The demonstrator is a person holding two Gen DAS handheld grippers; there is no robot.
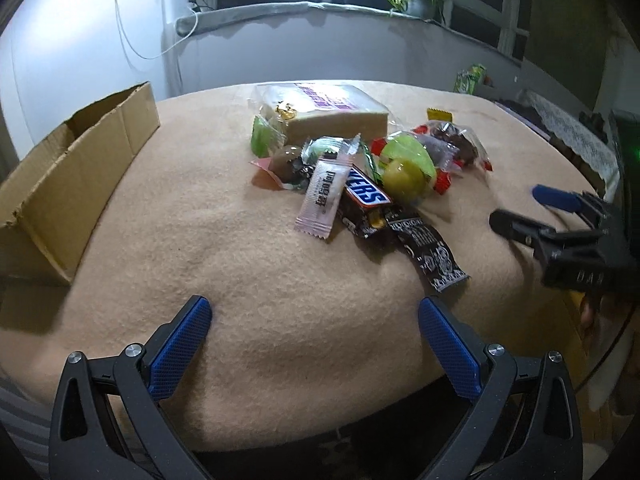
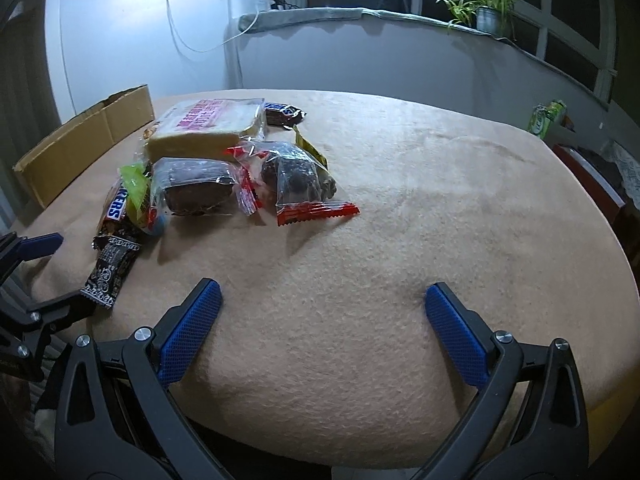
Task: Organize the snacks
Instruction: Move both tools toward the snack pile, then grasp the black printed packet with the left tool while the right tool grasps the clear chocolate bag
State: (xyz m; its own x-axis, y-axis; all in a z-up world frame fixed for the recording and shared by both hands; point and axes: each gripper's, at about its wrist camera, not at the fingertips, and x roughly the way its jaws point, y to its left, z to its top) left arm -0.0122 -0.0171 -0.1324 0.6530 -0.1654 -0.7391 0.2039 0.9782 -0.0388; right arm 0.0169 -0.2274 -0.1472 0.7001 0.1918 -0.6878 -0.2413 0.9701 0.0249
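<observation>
A heap of snacks lies on the beige cloth: a wrapped bread slice [image 1: 332, 114] [image 2: 208, 130], a Snickers bar [image 1: 366, 200] [image 2: 118, 204], a white-pink sachet [image 1: 322, 200], a black patterned wrapper [image 1: 430, 254] [image 2: 110, 270], green jelly cups [image 1: 406, 164], and dark cakes in clear red-edged bags [image 2: 298, 178] [image 2: 196, 184]. An open cardboard box [image 1: 76, 172] [image 2: 84, 140] stands left. My left gripper [image 1: 314, 320] is open above bare cloth, short of the heap. My right gripper [image 2: 322, 306] is open too, right of the heap, and shows in the left wrist view [image 1: 516, 208].
The cloth-covered table [image 2: 440, 200] has bare room on its right half and near edge. A green packet [image 2: 550, 118] lies beyond the far right edge. A potted plant [image 2: 486, 14] stands on the window ledge. A second Snickers bar [image 2: 282, 114] lies behind the bread.
</observation>
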